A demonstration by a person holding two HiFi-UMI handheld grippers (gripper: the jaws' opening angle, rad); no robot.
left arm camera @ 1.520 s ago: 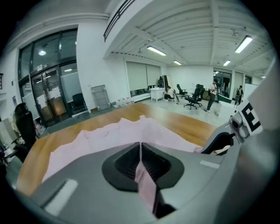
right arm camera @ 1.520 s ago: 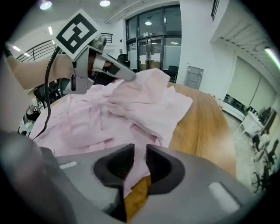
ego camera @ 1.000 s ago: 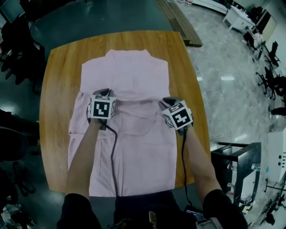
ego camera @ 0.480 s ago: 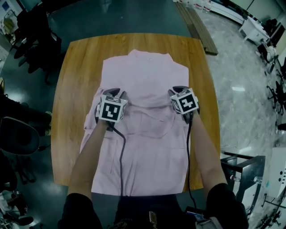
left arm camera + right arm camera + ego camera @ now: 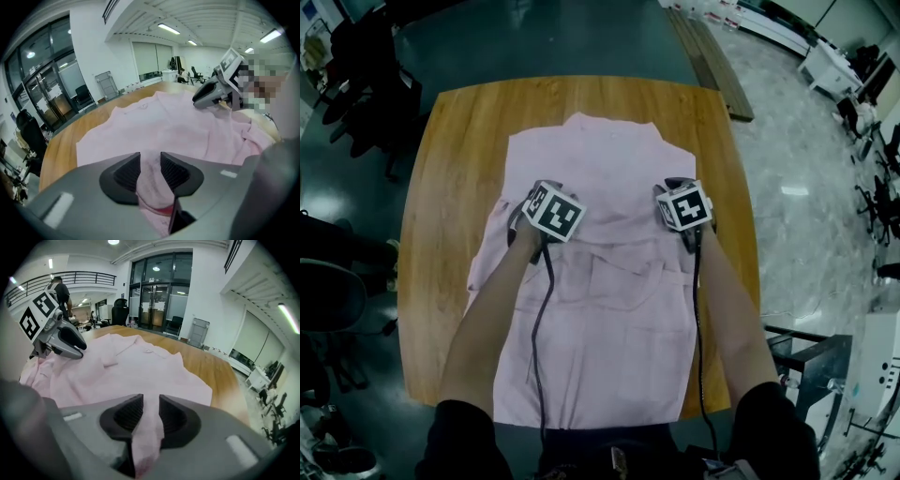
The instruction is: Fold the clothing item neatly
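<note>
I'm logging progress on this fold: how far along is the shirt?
Done: the pink shirt lies spread on the table, collar far. In hand: the right gripper pinches a mid-body ridge; the left gripper has cloth between jaws that have just been opening. To do: its full length is unfolded, cloth bunched at its left edge.

The left claw (image 5: 150, 163), jaws just opening, straddles a pink shirt (image 5: 164, 123) fold.

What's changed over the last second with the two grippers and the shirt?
The right gripper slid toward the collar end of the pink shirt, clamped on a pinch of it. The left gripper rolled, and its jaws have just been opening, with fabric still between them. The shirt stayed spread on the wooden table.
</note>
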